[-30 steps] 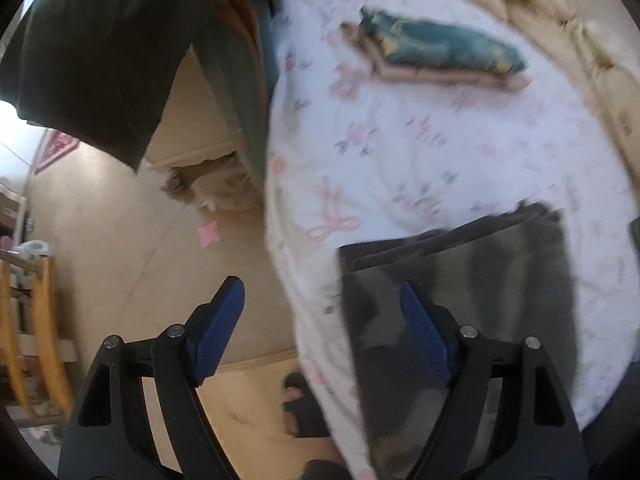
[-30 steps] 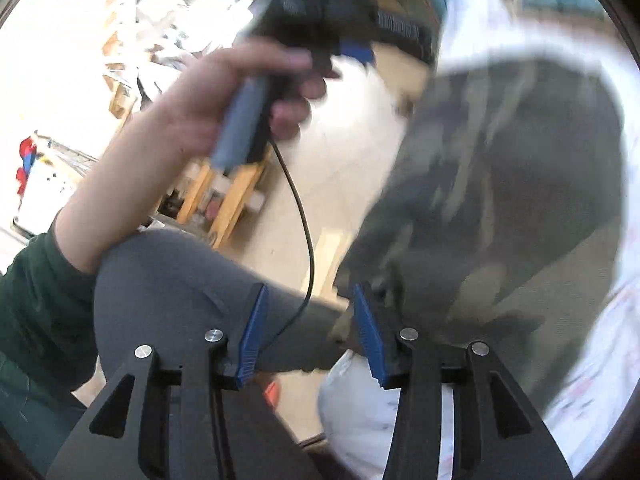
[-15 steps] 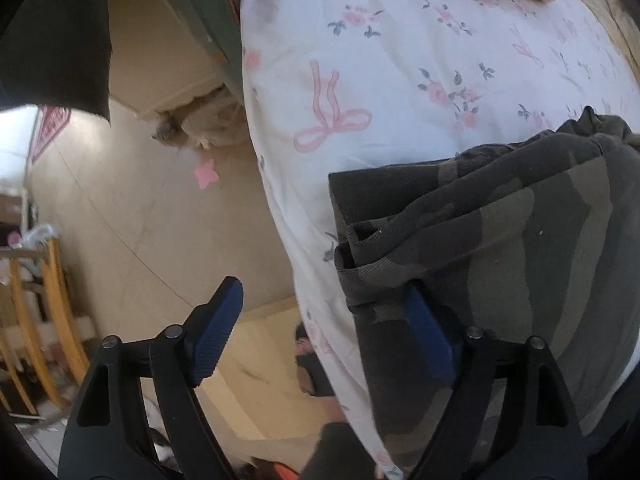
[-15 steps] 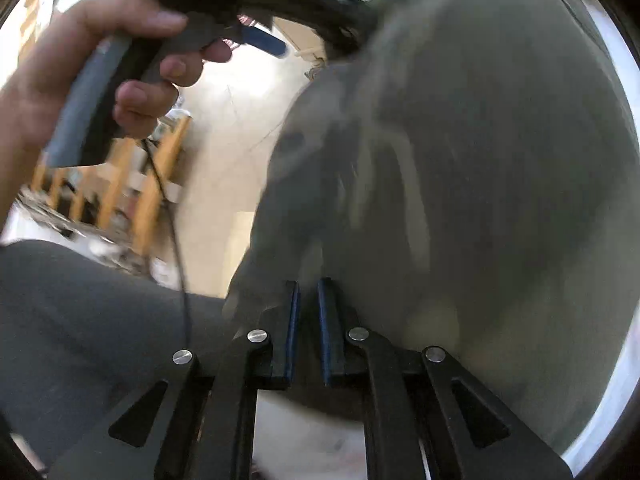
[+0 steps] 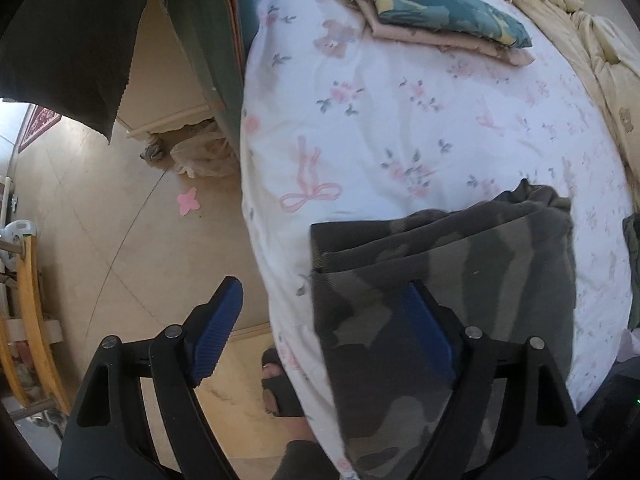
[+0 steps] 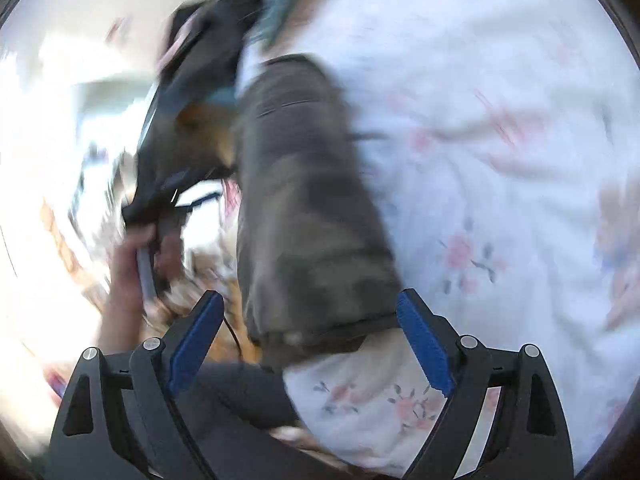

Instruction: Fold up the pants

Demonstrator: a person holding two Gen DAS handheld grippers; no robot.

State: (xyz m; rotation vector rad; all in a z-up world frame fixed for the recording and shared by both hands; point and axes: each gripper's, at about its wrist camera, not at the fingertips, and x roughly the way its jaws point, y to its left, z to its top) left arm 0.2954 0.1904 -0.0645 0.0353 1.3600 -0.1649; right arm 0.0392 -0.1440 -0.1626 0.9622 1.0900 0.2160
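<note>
The camouflage pants (image 5: pixel 444 292) lie folded at the near edge of the floral bed sheet (image 5: pixel 400 120). My left gripper (image 5: pixel 324 332) is open and empty, its right finger (image 5: pixel 428 332) over the pants and its left finger over the floor. In the blurred right wrist view the pants (image 6: pixel 304 216) lie as a long folded strip on the sheet. My right gripper (image 6: pixel 312 344) is open and empty, just above the near end of the pants. The left gripper (image 6: pixel 192 92) and the hand holding it show there at the far end.
A folded teal and pink cloth stack (image 5: pixel 436 20) lies at the back of the bed. A cream quilt (image 5: pixel 580 40) lies bunched at the right. Dark cloth (image 5: pixel 68 36) hangs at upper left. Tiled floor (image 5: pixel 120 240) and a foot in a sandal (image 5: pixel 280 384) lie left of the bed.
My right gripper was shut on the pants half a second ago and has opened and let them go. The left gripper pulled back a little; the pants lie flatter.
</note>
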